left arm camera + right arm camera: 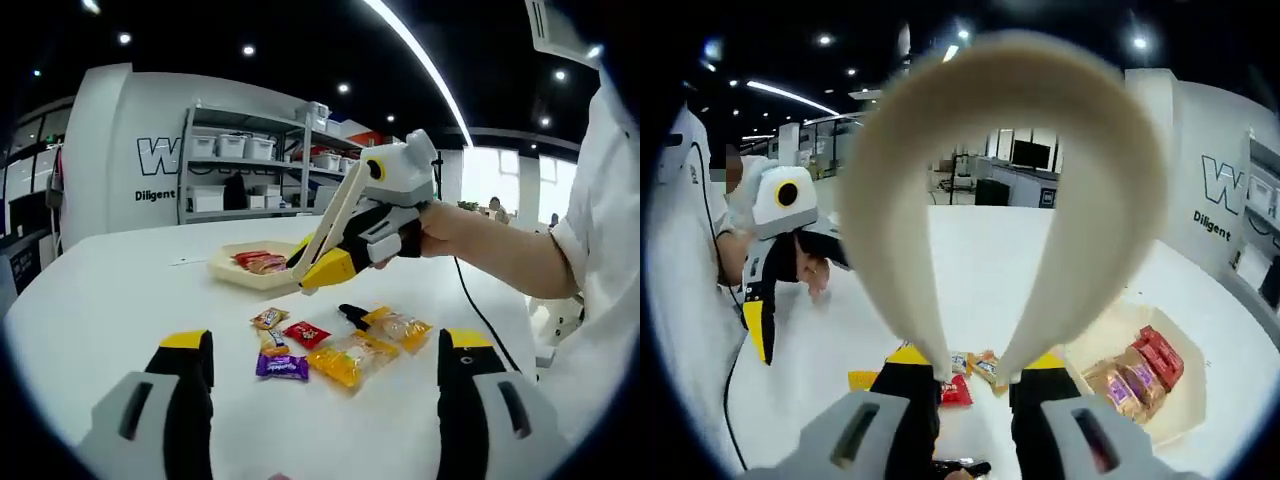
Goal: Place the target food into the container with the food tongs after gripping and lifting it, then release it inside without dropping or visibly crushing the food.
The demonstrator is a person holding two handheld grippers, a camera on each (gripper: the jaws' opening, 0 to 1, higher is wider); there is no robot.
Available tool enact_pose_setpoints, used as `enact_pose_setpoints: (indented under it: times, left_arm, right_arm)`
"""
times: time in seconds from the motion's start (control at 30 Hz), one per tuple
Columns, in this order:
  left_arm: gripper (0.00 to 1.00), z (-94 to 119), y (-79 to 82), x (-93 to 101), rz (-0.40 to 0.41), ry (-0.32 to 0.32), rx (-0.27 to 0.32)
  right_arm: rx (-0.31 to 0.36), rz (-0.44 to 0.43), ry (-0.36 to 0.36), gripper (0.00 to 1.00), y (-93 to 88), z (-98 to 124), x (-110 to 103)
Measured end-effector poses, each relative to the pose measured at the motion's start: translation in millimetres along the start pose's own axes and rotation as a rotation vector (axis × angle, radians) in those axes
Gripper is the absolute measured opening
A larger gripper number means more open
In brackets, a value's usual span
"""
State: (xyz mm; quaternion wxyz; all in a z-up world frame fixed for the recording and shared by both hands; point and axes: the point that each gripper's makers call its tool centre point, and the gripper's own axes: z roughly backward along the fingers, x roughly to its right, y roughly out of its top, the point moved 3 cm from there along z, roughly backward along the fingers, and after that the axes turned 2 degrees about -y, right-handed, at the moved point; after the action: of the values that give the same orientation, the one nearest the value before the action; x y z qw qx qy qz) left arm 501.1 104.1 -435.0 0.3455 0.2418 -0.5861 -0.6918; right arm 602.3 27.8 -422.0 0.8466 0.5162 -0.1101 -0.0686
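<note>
Cream food tongs [940, 180] arch across the right gripper view, and my right gripper [975, 378] is shut on their two arms. In the left gripper view the right gripper [318, 270] is held by a hand and points the tongs [330, 215] down at the near edge of a cream tray [225, 268]. Red and brown packets [258, 261] lie in that tray [1185, 425], which sits at the lower right of the right gripper view. Several loose snack packets [345, 352] lie on the white table in front of my open left gripper [325, 345]. I cannot tell whether the tong tips hold anything.
The left gripper [758, 320] hangs at the left of the right gripper view, in a person's hand. A black cable [480, 310] trails over the table's right side. Grey shelving [250, 165] with bins stands beyond the table's far edge.
</note>
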Motion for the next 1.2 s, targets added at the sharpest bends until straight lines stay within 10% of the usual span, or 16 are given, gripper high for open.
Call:
enact_pose_setpoints:
  times: [0.53, 1.2]
  left_arm:
    - [0.92, 1, -0.7, -4.3, 0.005, 0.008, 0.001]
    - [0.91, 1, -3.7, -4.5, 0.005, 0.013, -0.009]
  right_arm:
    - [0.023, 0.089, 0.252, 0.22, 3.4, -21, 2]
    - [-0.022, 0.184, 0.396, 0.21, -15.1, -45, 12]
